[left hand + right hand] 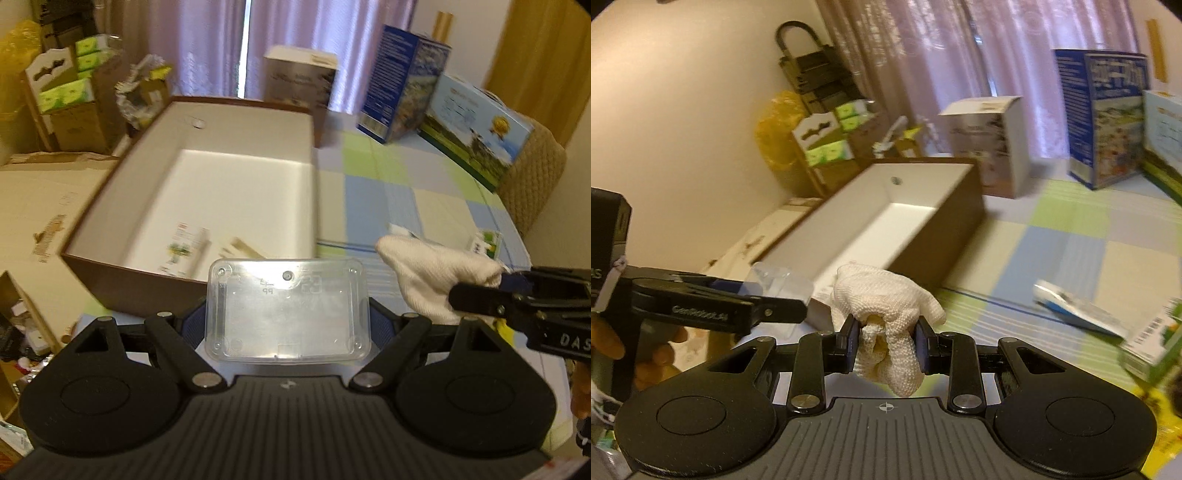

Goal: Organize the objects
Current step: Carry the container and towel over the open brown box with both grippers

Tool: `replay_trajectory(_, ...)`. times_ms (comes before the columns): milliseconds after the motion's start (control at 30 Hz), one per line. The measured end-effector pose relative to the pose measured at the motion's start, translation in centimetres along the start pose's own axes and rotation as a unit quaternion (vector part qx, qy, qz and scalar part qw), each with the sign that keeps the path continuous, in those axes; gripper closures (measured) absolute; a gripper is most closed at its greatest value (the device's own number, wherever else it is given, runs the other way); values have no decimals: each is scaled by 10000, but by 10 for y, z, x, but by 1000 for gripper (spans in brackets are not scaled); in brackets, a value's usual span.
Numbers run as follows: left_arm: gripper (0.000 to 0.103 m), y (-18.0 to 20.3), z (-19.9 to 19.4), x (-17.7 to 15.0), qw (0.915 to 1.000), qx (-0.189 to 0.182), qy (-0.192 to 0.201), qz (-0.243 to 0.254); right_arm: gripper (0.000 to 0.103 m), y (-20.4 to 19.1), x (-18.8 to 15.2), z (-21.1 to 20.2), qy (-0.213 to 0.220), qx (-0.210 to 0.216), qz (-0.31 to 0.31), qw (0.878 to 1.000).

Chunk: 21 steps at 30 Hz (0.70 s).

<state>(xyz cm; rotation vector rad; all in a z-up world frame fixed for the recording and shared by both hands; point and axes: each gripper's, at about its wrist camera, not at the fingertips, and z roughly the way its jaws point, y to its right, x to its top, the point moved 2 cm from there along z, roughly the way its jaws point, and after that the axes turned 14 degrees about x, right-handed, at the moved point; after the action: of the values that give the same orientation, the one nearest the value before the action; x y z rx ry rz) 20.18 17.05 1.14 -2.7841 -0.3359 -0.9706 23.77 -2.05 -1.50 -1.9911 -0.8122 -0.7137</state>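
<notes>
The left gripper (288, 317) clamps a clear plastic tub (288, 310); the right gripper (886, 347) pinches a white cloth (886, 306). The open box (229, 177) lies ahead. Risk: the smooth tub may slip from the wide-set jaws.

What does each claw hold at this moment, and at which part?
The left claw grips a clear plastic container by its two short sides. The right claw pinches a bunched white cloth at its lower, gathered part.
</notes>
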Motion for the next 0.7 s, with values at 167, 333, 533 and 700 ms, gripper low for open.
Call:
replay_trajectory(167,20,-35,3,11,9996,212,120,-121,75,-19,18,37,-11,193,-46,9998)
replay_trajectory(333,20,-65,14,27,9987,424,233,-156,75,-25,38,72,-43,0,-59,10000)
replay_trajectory(533,20,-88,42,47,9979,599,229,-132,75,-18,55,108,-15,-162,66,9998)
replay_trajectory(700,20,-100,68,64,9976,661,206,-96,75,-6,69,136,-88,-397,76,9991)
